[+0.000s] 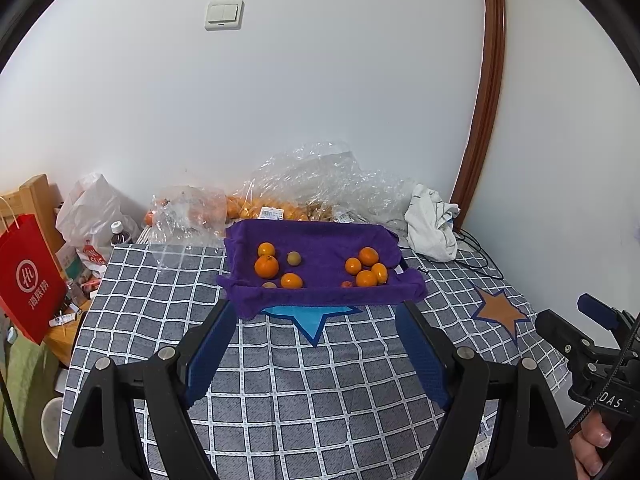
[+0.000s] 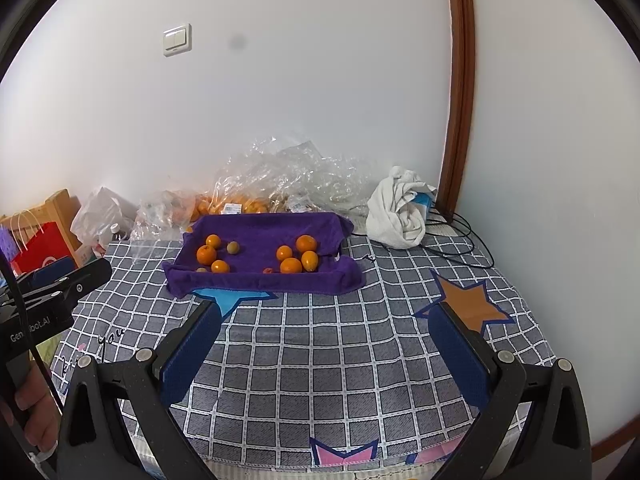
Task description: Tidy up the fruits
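Observation:
A tray lined with a purple towel (image 1: pixel 320 240) (image 2: pixel 264 228) sits on the checked cloth near the wall. Inside, a left cluster of oranges (image 1: pixel 267 266) (image 2: pixel 206 255) lies with a small green-brown fruit (image 1: pixel 294 258) (image 2: pixel 233 247). A right cluster of oranges (image 1: pixel 367 268) (image 2: pixel 298 258) lies apart from it. My left gripper (image 1: pixel 316 312) is open and empty, just in front of the tray. My right gripper (image 2: pixel 324 316) is open and empty, in front and to the right of the tray.
Clear plastic bags with more oranges (image 1: pixel 280 196) (image 2: pixel 248 196) lie behind the tray. A crumpled white cloth (image 1: pixel 434 220) (image 2: pixel 398 210) and black cables (image 2: pixel 460 236) lie at the right. A red paper bag (image 1: pixel 28 276) and clutter stand left of the bed.

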`<state>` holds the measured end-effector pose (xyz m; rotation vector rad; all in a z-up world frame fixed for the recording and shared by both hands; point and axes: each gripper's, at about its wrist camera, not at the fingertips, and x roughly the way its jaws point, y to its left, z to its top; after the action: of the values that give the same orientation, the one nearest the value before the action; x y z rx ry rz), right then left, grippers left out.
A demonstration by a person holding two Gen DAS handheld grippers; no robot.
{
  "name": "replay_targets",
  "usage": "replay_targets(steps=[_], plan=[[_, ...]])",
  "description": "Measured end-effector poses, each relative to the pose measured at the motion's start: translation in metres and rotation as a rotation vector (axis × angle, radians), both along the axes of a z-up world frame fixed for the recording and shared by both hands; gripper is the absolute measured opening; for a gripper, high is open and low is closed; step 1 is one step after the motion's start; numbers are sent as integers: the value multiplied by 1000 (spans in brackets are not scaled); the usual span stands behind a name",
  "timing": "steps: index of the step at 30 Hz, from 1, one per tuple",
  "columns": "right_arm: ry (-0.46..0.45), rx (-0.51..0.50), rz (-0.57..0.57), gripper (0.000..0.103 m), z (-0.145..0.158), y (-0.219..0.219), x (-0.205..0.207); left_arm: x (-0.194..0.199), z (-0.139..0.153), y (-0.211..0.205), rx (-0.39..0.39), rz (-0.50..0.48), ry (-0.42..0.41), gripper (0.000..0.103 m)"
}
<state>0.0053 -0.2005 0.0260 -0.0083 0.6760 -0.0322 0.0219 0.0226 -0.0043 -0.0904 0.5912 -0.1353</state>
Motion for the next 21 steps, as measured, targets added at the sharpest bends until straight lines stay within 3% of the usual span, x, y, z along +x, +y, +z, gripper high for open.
replay_targets(steps=[21], plan=[[-17,-8,18,102,3,2,-2,2,4,-2,-3,-2,-5,81]])
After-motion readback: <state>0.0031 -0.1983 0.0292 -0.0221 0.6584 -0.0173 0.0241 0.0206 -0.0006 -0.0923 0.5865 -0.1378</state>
